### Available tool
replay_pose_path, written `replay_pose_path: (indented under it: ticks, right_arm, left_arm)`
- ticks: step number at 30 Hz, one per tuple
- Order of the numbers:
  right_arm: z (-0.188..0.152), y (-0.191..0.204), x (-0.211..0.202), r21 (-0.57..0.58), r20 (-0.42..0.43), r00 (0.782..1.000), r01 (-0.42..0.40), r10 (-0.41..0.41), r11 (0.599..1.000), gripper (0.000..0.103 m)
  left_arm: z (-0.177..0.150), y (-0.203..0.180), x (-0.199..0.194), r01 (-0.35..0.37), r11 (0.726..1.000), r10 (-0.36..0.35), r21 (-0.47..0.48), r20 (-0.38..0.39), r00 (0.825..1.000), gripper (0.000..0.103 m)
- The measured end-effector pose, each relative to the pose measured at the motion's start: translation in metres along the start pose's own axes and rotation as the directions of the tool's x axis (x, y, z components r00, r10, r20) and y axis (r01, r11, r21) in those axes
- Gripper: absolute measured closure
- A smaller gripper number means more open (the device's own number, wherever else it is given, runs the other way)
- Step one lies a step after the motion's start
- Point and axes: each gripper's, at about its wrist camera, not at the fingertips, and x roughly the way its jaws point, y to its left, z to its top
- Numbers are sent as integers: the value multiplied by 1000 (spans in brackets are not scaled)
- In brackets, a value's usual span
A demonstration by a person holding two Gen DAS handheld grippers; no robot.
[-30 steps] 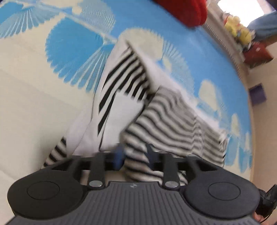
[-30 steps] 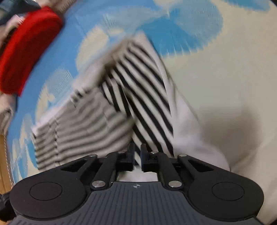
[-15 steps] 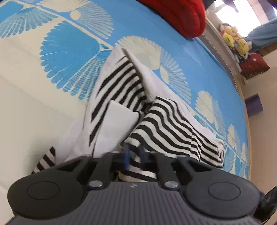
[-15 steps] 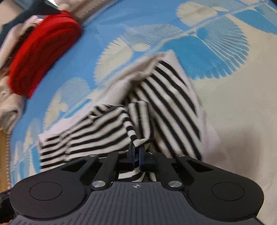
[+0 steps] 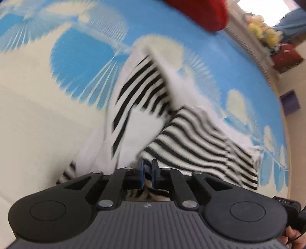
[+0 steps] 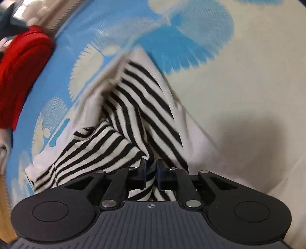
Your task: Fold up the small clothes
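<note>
On the blue-and-cream patterned bed cover, as our left wrist view shows it, the striped garment lies crumpled, black-and-white bands running across a raised fold toward the right and a white panel showing in the middle. Our left gripper has its fingers drawn close together, pinching a bunched striped edge of the garment at the near side. Far off, a red cushion sits at the top edge, and yellow soft toys rest near a red box at the far right; motion blur softens most of this view. From the right wrist view, we see the striped garment rising to a peak toward the far side, with a striped flap spreading to the left and a plain white part trailing to the right. Our right gripper has its fingers nearly closed, with a striped fold clamped between them. The red cushion lies at the far left on the bed cover.
</note>
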Motion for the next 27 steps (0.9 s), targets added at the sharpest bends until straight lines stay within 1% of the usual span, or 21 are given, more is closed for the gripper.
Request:
replay_pose_path:
  ticks: [1, 3, 5, 6, 7, 8, 9, 10, 11, 12, 13, 14, 17, 18, 20, 21, 22, 23, 24, 26, 27]
  right_arm:
    - [1, 6, -9, -34, 49, 999, 8, -6, 999, 90]
    - [0, 18, -30, -112, 177, 984, 27, -7, 993, 86]
    - [0, 26, -39, -177, 231, 972, -6, 48, 984, 79]
    - [1, 29, -39, -197, 215, 972, -52, 95, 979, 76]
    - [1, 30, -33, -200, 163, 976, -111, 145, 973, 72]
    - [2, 30, -23, -189, 87, 978, -170, 189, 967, 70]
    - [1, 28, -12, -163, 20, 979, -197, 203, 967, 67]
    - [-1, 25, 0, -133, -35, 985, -172, 169, 976, 66]
    - [-5, 22, 10, -123, -74, 993, -102, 93, 987, 66]
    - [-7, 19, 19, -129, -97, 995, -35, 22, 991, 66]
    - [-8, 16, 25, -130, -102, 995, 3, -16, 992, 66]
    - [-7, 13, 25, -115, -97, 995, 6, -17, 993, 65]
    - [-3, 14, 13, -97, -65, 997, -57, 50, 994, 63]
    - [-1, 16, 8, -108, -48, 996, -78, 73, 991, 61]
    - [-2, 19, 4, -122, -36, 996, -88, 84, 989, 59]
    - [-3, 19, 5, -122, -41, 996, -81, 77, 989, 59]
    - [-4, 18, 10, -121, -54, 997, -68, 62, 990, 59]
    - [-7, 18, 17, -122, -71, 997, -47, 39, 991, 59]
    - [-9, 15, 23, -124, -91, 996, -19, 8, 992, 59]
    - [-13, 16, 26, -117, -96, 995, 12, -23, 993, 60]
    - [-13, 15, 21, -113, -93, 995, 12, -22, 993, 60]
  left_arm:
    - [2, -4, -7, 14, 1000, -15, 21, 36, 999, 86]
    - [2, -12, -16, 64, 996, -70, 63, 91, 993, 86]
    - [1, -17, -13, 105, 991, -112, 86, 80, 990, 86]
    - [-1, -18, -11, 112, 990, -119, 89, 69, 990, 86]
    - [-3, -18, -6, 109, 990, -114, 90, 56, 992, 86]
    - [-3, -16, 0, 94, 992, -97, 89, 38, 995, 86]
    - [-5, -14, 7, 61, 994, -63, 87, 17, 998, 86]
    - [-7, -11, 15, 3, 996, -1, 84, -17, 1000, 86]
    - [-9, -8, 24, -59, 995, 64, 83, -57, 996, 87]
    - [-10, -6, 28, -89, 992, 96, 89, -72, 993, 88]
    - [-9, -6, 26, -86, 991, 93, 98, -63, 994, 87]
    - [-8, -8, 22, -75, 991, 80, 110, -46, 996, 87]
    - [-5, -15, 6, -18, 984, 16, 176, 13, 1000, 87]
    - [-5, -17, 5, -4, 982, 2, 186, 13, 1000, 87]
    - [-11, -16, 8, 11, 983, -9, 184, -11, 1000, 87]
    - [-13, -14, 13, 10, 983, -4, 183, -36, 999, 87]
    - [-16, -12, 18, -5, 981, 17, 191, -62, 998, 86]
    - [-20, -11, 25, -38, 977, 59, 208, -94, 994, 85]
    - [-23, -10, 27, -50, 975, 75, 218, -108, 991, 85]
    - [-21, -15, 16, -58, 970, 83, 237, -100, 992, 85]
    - [-20, -20, 4, -59, 963, 79, 262, -67, 995, 85]
